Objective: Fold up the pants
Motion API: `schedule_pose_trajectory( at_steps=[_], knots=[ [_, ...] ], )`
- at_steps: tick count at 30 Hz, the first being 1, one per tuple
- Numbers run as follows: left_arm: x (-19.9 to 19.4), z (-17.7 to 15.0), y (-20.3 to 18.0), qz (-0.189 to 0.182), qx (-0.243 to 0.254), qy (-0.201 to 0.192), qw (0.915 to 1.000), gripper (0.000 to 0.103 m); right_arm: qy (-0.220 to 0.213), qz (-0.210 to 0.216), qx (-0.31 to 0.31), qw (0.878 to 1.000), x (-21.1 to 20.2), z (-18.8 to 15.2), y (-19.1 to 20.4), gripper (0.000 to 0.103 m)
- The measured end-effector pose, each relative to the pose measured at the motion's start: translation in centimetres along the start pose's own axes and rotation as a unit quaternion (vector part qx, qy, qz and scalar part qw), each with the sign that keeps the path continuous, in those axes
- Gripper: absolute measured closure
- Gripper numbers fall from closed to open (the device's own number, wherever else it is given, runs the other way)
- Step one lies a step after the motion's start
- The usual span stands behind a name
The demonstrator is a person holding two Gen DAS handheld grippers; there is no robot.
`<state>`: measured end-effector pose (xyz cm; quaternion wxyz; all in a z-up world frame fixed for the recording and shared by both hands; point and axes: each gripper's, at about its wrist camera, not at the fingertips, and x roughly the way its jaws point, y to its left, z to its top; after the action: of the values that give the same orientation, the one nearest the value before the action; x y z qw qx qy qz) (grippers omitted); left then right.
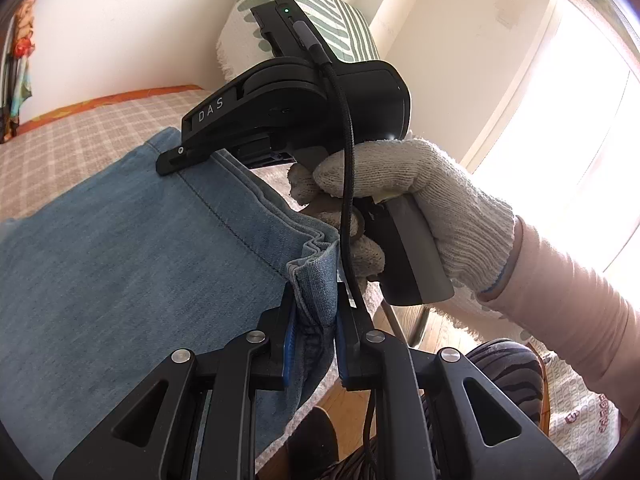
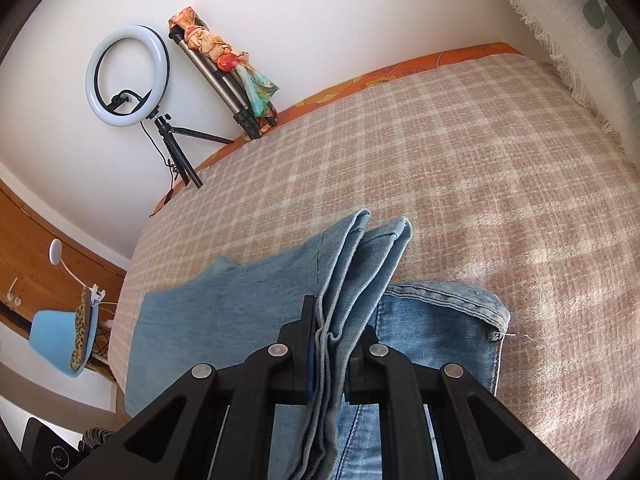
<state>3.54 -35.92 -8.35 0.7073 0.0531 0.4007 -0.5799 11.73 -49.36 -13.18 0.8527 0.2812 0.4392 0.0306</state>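
Light blue denim pants (image 1: 120, 260) lie on a bed with a beige checked cover (image 2: 460, 152). My left gripper (image 1: 314, 312) is shut on a bunched hem edge of the pants (image 1: 316, 276). My right gripper (image 2: 336, 344) is shut on the stacked leg hems (image 2: 360, 256), held above the folded denim (image 2: 440, 328) on the bed. In the left wrist view the right gripper's black body (image 1: 312, 92) is held by a white-gloved hand (image 1: 420, 200), with its finger (image 1: 176, 156) resting on the pants' far edge.
A ring light on a tripod (image 2: 128, 80) and a folded tripod with a scarf (image 2: 224, 64) stand by the wall beyond the bed. A striped fringed pillow (image 1: 304, 12) leans at the bed's head. A blue chair (image 2: 60, 344) is at left.
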Motion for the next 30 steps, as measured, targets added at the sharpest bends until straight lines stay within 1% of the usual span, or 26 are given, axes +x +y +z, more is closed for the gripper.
schedule_pose_trajectory(
  at_steps=[2, 4, 5, 7, 8, 10, 13, 16, 18, 19, 20, 21, 23, 25, 27, 28, 30],
  knots=[
    [0.6, -0.3, -0.1, 0.001, -0.005, 0.01, 0.9999, 0.088, 0.003, -0.004, -0.003, 1.0, 0.5, -0.3, -0.3, 0.095],
    [0.9, -0.6, -0.1, -0.001, -0.009, 0.025, 0.9997, 0.085, 0.002, -0.014, -0.011, 1.0, 0.7, -0.4, -0.2, 0.093],
    [1.0, -0.8, -0.3, -0.003, -0.007, 0.031, 0.9995, 0.082, 0.0, -0.021, -0.014, 1.0, 0.7, -0.3, -0.2, 0.091],
    [0.5, -1.2, -0.7, 0.003, 0.005, 0.032, 0.9995, 0.081, -0.003, -0.041, -0.025, 0.999, 0.5, -0.2, -0.1, 0.083],
    [0.2, -1.4, -0.8, 0.002, 0.005, 0.034, 0.9994, 0.078, -0.008, -0.055, -0.033, 0.998, 0.2, -0.2, 0.2, 0.076],
    [-0.6, -1.8, -0.5, 0.0, -0.003, 0.035, 0.9994, 0.078, -0.021, -0.082, -0.046, 0.995, -0.7, 0.0, 0.4, 0.07],
    [-2.5, -2.5, -0.4, 0.009, -0.003, 0.028, 0.9996, 0.078, -0.042, -0.092, -0.048, 0.994, -2.2, 0.3, 0.9, 0.062],
    [-5.3, -3.2, 0.3, 0.025, -0.013, 0.011, 0.9995, 0.077, -0.06, -0.095, -0.065, 0.992, -3.6, 0.2, 2.3, 0.061],
    [-7.4, -3.7, 1.6, 0.047, -0.021, -0.003, 0.9987, 0.073, -0.068, -0.084, -0.074, 0.991, -4.1, -0.2, 3.5, 0.057],
    [-8.5, -4.0, 2.1, 0.059, -0.026, -0.01, 0.9979, 0.072, -0.071, -0.078, -0.08, 0.991, -4.3, -0.5, 4.3, 0.05],
    [-9.9, -4.6, 2.6, 0.073, -0.032, -0.017, 0.9967, 0.069, -0.074, -0.073, -0.088, 0.991, -4.3, -0.7, 5.1, 0.042],
    [-10.9, -4.8, 3.7, 0.088, -0.038, -0.024, 0.9951, 0.065, -0.075, -0.067, -0.097, 0.99, -4.2, -1.0, 6.0, 0.039],
    [-13.1, -6.1, 5.7, 0.119, -0.054, -0.038, 0.9907, 0.058, -0.072, -0.053, -0.114, 0.989, -3.5, -1.7, 7.8, 0.038],
    [-15.2, -7.0, 7.6, 0.158, -0.072, -0.051, 0.9835, 0.058, -0.065, -0.037, -0.132, 0.988, -2.6, -2.2, 9.8, 0.038],
    [-17.4, -8.4, 9.3, 0.186, -0.097, -0.063, 0.9756, 0.058, -0.054, -0.024, -0.151, 0.987, -1.4, -2.7, 11.9, 0.038],
    [-18.4, -9.0, 10.2, 0.2, -0.111, -0.067, 0.9711, 0.058, -0.047, -0.017, -0.161, 0.986, -0.7, -2.9, 13.0, 0.038],
    [-20.1, -10.2, 12.4, 0.239, -0.133, -0.075, 0.959, 0.058, -0.034, -0.006, -0.182, 0.983, 0.9, -3.2, 15.3, 0.038]
  ],
)
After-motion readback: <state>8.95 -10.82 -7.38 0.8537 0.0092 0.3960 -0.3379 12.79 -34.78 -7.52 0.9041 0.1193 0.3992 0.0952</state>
